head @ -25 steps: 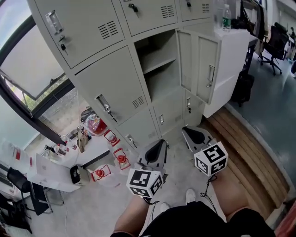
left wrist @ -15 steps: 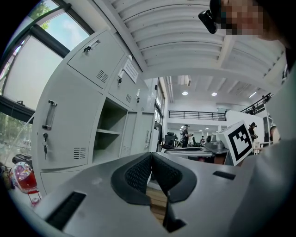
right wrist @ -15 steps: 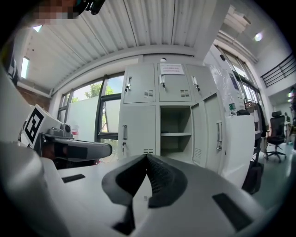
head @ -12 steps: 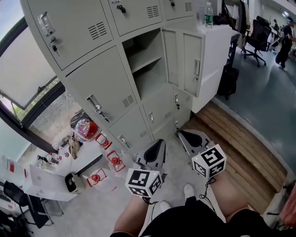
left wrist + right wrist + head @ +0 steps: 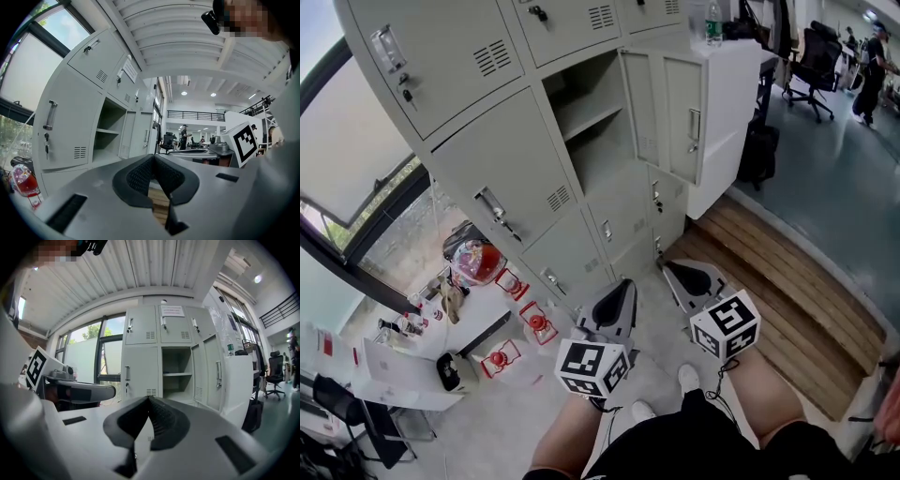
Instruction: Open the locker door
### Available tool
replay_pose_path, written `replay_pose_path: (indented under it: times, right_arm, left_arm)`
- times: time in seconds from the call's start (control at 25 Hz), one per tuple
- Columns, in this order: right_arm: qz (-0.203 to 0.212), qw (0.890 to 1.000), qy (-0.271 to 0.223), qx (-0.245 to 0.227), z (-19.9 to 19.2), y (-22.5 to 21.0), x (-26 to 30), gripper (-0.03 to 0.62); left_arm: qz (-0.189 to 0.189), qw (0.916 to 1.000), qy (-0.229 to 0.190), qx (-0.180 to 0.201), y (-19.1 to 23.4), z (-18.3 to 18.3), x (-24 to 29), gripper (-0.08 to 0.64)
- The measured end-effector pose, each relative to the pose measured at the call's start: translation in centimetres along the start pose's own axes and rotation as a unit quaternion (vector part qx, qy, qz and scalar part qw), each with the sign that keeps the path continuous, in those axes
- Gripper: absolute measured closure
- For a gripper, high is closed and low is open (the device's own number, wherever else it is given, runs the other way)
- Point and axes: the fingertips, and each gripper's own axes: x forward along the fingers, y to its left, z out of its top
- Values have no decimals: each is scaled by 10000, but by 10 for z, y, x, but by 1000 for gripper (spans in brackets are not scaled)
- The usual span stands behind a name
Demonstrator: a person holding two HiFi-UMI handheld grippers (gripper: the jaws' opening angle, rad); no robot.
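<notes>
Locker door [image 5: 682, 117] shifted leftward, left gripper [image 5: 153, 157] and right gripper [image 5: 149, 398] closed, notice [image 5: 172, 310] unreadable

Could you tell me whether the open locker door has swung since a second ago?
No: the open locker door stands at the same angle to its compartment; only the view shifted.

Bright even daylight from the window [image 5: 352, 164]; strong fisheye curvature, dark vignetted corners.
</notes>
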Motion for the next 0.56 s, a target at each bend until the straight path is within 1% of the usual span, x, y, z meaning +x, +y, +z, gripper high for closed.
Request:
replay_pose_path:
  times: [0.56]
  right_arm:
    - [-23, 10000, 1, 16, -3, 17, -1, 538]
  left_arm:
    - [-61, 10000, 25, 20, 2, -3, -15, 543]
